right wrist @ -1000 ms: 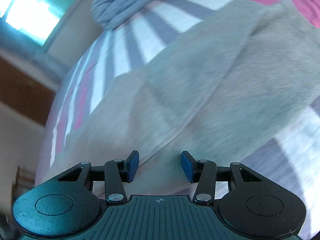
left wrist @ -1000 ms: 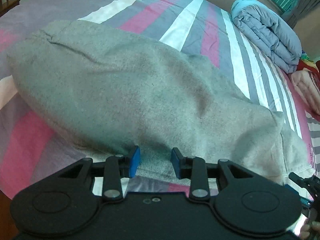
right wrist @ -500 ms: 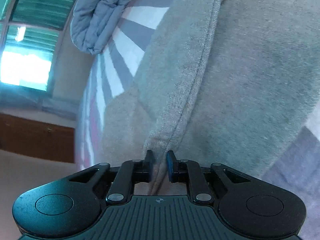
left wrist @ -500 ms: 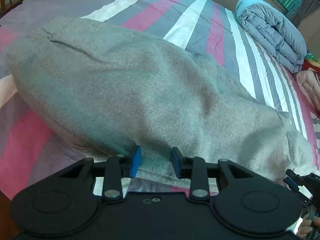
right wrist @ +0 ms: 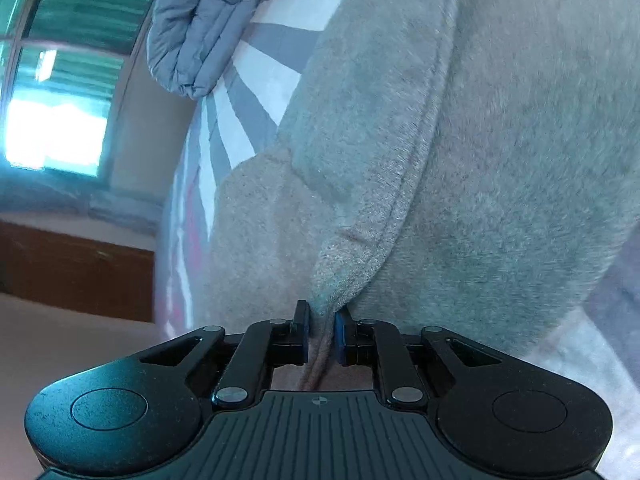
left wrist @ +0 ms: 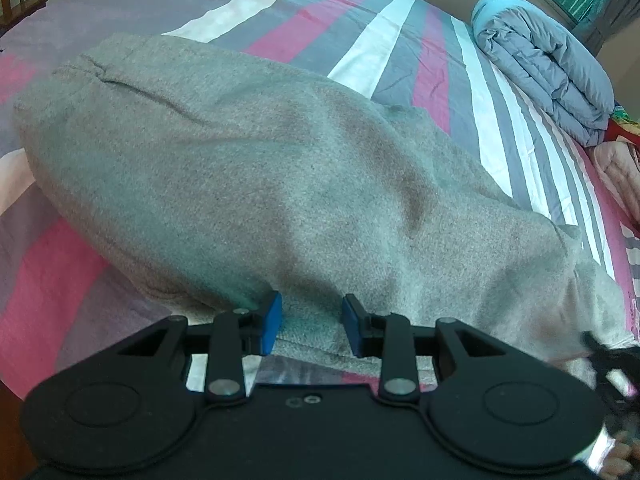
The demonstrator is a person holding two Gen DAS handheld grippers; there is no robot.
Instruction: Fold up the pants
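The grey fleece pants (left wrist: 280, 184) lie spread across the striped bed sheet (left wrist: 360, 40). My left gripper (left wrist: 312, 322) is open, its blue pads on either side of the near edge of the pants, not closed on it. My right gripper (right wrist: 322, 330) is shut on a seamed edge of the pants (right wrist: 460, 160) and the cloth rises from between its fingers. The right gripper also shows as a dark blur in the left wrist view (left wrist: 608, 360) at the pants' right end.
A folded blue-grey quilt (left wrist: 548, 60) lies at the far right of the bed, also in the right wrist view (right wrist: 200, 28). Pink and red bedding (left wrist: 620, 160) sits beside it. A window (right wrist: 60, 100) and a wooden panel (right wrist: 72, 272) are to the left.
My right gripper moved onto the pants' seamed edge and shut on it, then lifted the cloth slightly. My left gripper stayed open at the near edge.
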